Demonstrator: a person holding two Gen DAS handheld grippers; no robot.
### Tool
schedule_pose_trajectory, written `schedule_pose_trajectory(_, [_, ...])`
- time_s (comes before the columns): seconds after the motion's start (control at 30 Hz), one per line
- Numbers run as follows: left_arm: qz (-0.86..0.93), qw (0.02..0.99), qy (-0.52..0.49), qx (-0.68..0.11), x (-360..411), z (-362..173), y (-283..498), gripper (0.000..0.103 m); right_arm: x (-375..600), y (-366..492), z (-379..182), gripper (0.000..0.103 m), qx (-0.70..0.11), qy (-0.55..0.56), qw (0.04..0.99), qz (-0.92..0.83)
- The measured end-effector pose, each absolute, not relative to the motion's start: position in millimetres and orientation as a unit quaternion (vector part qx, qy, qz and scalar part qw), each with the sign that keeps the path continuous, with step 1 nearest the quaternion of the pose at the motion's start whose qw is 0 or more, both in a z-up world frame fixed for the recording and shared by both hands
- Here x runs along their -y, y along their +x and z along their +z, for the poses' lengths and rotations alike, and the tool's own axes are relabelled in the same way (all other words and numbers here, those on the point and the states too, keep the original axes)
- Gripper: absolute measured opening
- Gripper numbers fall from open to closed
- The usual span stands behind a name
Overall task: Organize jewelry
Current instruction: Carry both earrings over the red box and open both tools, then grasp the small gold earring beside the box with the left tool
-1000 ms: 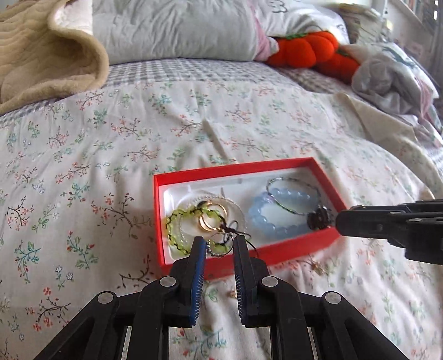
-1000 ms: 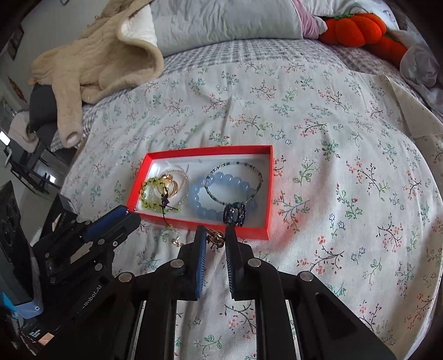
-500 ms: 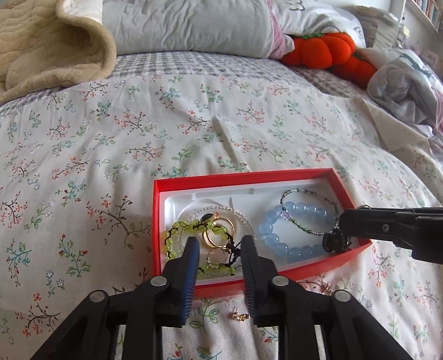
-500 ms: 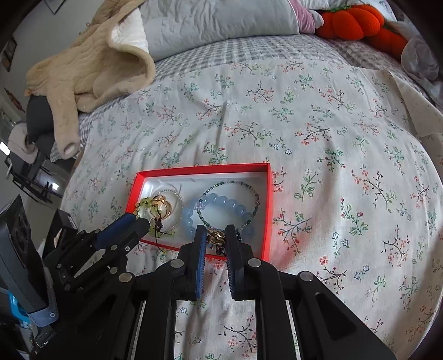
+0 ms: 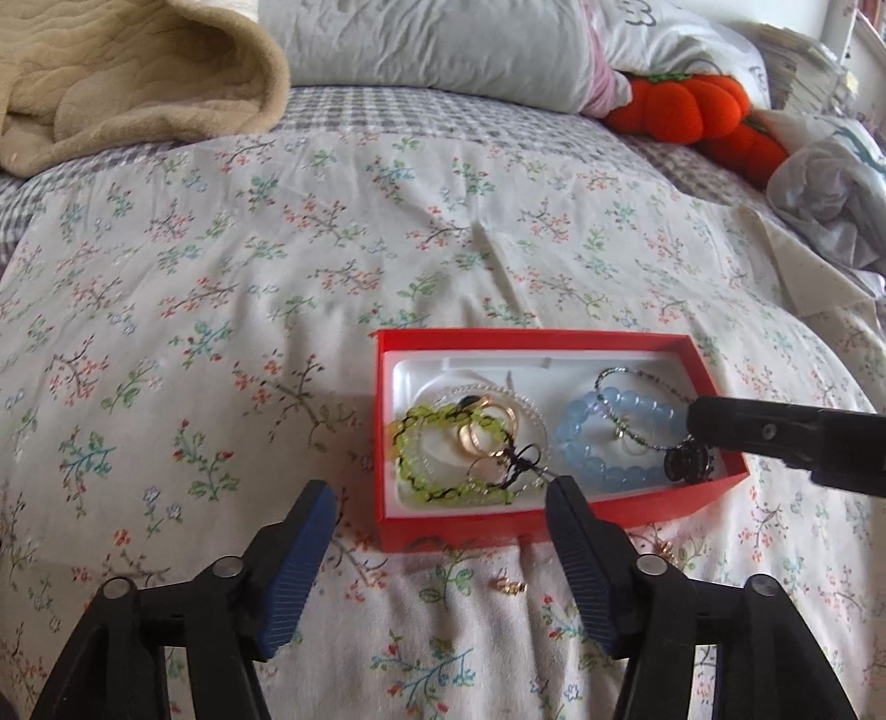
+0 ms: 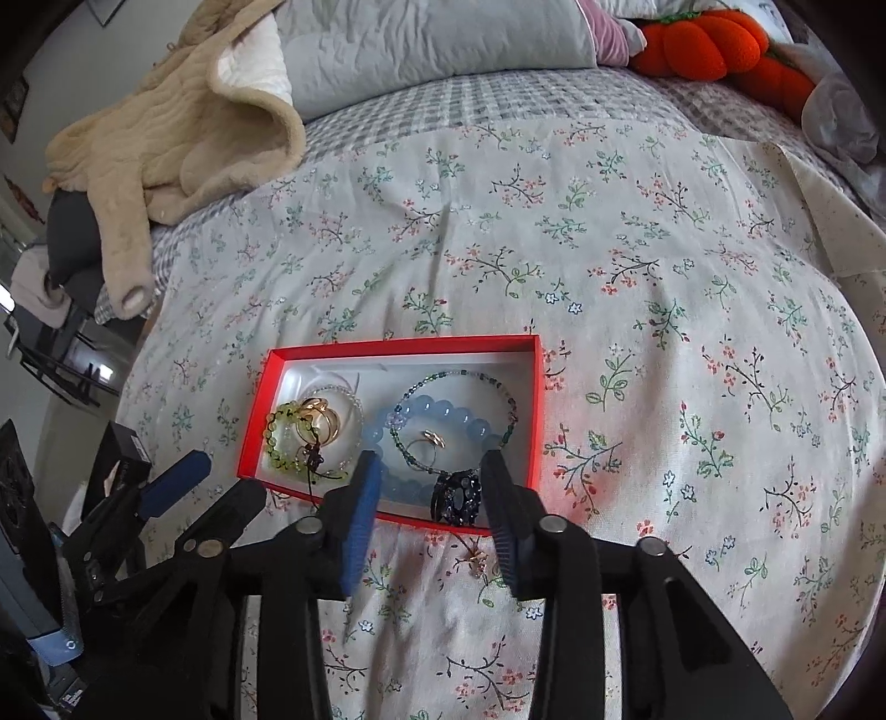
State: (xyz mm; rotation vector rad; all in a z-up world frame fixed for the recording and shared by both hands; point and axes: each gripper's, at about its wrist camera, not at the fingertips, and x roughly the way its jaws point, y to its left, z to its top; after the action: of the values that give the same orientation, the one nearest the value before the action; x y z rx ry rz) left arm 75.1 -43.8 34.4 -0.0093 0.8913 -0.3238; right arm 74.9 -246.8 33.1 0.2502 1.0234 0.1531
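A red box point(image 5: 554, 534) point(image 6: 260, 421) with a white insert lies on the floral bedspread. It holds a green bead bracelet point(image 5: 421, 443) point(image 6: 279, 429), gold hoops point(image 5: 484, 429) point(image 6: 321, 418), a blue bead bracelet point(image 5: 609, 437) point(image 6: 443, 415), a thin beaded bracelet with a dark charm point(image 5: 686, 462) point(image 6: 459, 495), and a small gold ring point(image 6: 434, 438). My left gripper point(image 5: 440, 495) is open and empty at the box's front edge. My right gripper point(image 6: 432, 471) is open and empty over the box's near right end. Small gold pieces point(image 5: 509, 588) point(image 6: 476, 559) lie on the bedspread in front of the box.
A beige blanket point(image 5: 127, 83) point(image 6: 183, 127) and grey pillows point(image 5: 432, 50) lie at the back. Orange pumpkin plushes point(image 5: 692, 111) point(image 6: 703, 44) and crumpled cloth point(image 5: 825, 194) are at the back right. The bed's left edge drops to dark furniture point(image 6: 66, 310).
Both grippers have opened wide. The gold ring that the right gripper held now lies inside the blue bracelet in the box. The left gripper has drawn back slightly.
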Motion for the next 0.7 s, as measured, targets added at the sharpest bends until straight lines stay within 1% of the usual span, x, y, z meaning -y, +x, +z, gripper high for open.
schedule_pose_trajectory(0.2, [-0.133, 0.876, -0.004, -0.464, 35.2, 25.8, 70.2, 0.073, 253.9, 60.9, 39.0, 0.046, -0.485, 0.127, 0.862, 0.074])
schedule_pose_trajectory(0.3, [-0.124, 0.869, -0.001, -0.479, 31.8, 19.1, 68.1, 0.074, 258.9, 53.3, 37.7, 0.047, -0.491, 0.125, 0.860, 0.065])
schedule_pose_trajectory(0.43, [-0.113, 0.860, 0.004, -0.498, 30.2, 9.1, 64.6, 0.076, 266.7, 43.7, 30.5, 0.051, -0.503, 0.124, 0.854, 0.053])
schedule_pose_trajectory(0.5, [-0.110, 0.857, 0.007, -0.504, 31.1, 4.8, 62.7, 0.077, 269.9, 40.3, 25.8, 0.053, -0.509, 0.123, 0.851, 0.045])
schedule_pose_trajectory(0.7, [-0.111, 0.855, 0.030, -0.505, 39.0, -11.8, 56.6, 0.079, 275.3, 32.2, 11.0, 0.054, -0.523, 0.115, 0.844, 0.025])
